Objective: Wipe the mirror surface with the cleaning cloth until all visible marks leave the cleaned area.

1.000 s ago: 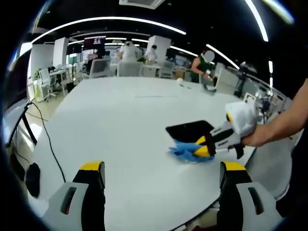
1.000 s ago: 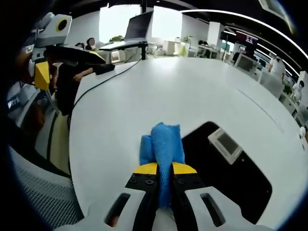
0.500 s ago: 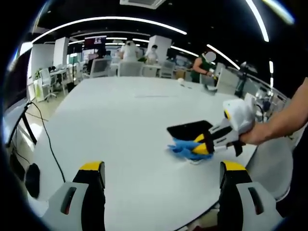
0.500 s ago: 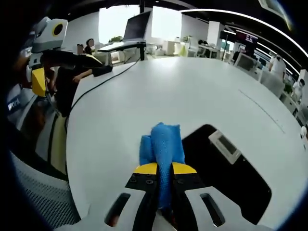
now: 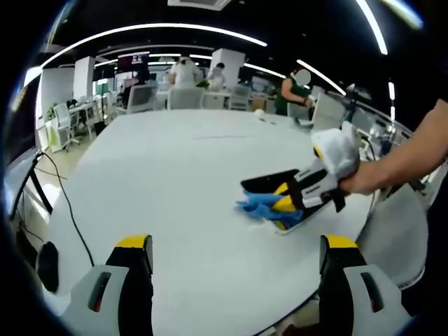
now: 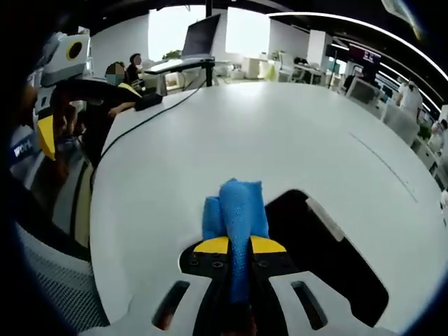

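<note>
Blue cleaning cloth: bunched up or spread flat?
Bunched: the blue cleaning cloth stands in upright folds, pinched in the right gripper, at the mirror's edge.

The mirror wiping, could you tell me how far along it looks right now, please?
Done: the right gripper is shut on the blue cleaning cloth, held at the near edge of the dark mirror on the white table. In hand: bringing the cloth onto the glass. Left: the wiping itself; marks are too faint to judge. The left gripper is open, idle.
</note>
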A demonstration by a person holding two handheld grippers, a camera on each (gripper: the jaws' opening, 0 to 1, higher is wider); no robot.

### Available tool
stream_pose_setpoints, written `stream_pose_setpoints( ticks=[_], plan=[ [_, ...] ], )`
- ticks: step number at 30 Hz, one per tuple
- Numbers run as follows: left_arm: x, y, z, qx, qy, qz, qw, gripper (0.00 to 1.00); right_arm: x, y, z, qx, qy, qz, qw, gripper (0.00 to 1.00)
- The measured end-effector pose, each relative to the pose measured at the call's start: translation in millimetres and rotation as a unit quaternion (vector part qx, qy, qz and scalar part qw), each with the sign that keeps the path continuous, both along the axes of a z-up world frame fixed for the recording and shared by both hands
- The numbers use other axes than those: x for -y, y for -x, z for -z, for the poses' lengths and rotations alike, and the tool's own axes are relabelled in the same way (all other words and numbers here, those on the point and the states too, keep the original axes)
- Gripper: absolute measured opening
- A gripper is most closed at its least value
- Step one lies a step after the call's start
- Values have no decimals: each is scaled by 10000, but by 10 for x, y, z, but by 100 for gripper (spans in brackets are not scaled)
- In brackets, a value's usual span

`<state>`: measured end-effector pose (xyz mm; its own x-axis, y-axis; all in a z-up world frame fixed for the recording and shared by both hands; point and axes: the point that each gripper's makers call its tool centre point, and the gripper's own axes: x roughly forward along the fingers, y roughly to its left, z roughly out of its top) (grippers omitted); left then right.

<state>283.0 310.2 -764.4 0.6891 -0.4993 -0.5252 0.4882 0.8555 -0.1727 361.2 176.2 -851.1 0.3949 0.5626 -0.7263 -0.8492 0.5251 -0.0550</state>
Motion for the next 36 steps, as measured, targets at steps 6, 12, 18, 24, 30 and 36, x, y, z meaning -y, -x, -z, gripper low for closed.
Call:
stream_pose_setpoints(
  ticks=[6, 12, 18, 24, 30, 36],
  plan=[
    [-18, -13, 12, -24, 5, -31, 10000, 100, 32, -172, -3, -50, -41, 73, 10000, 4],
    [-25, -25, 19, -41, -2, -36, 10000, 100, 40, -301, -3, -39, 7, -4, 10000, 4],
    [-37, -36, 42, -77, -21, -38, 10000, 100, 45, -419, -1, -36, 80, -160, 9998, 4],
    [-38, -34, 60, -113, -5, -52, 9999, 100, 51, -553, 3, -102, 63, -140, 9998, 4],
    [-18, -21, 73, -124, 5, -38, 9999, 100, 52, -648, 3, -163, 54, -137, 9998, 4],
    [-26, -12, 81, -129, 8, -57, 9999, 100, 44, -696, -5, -176, 19, -36, 9998, 4]
  ],
)
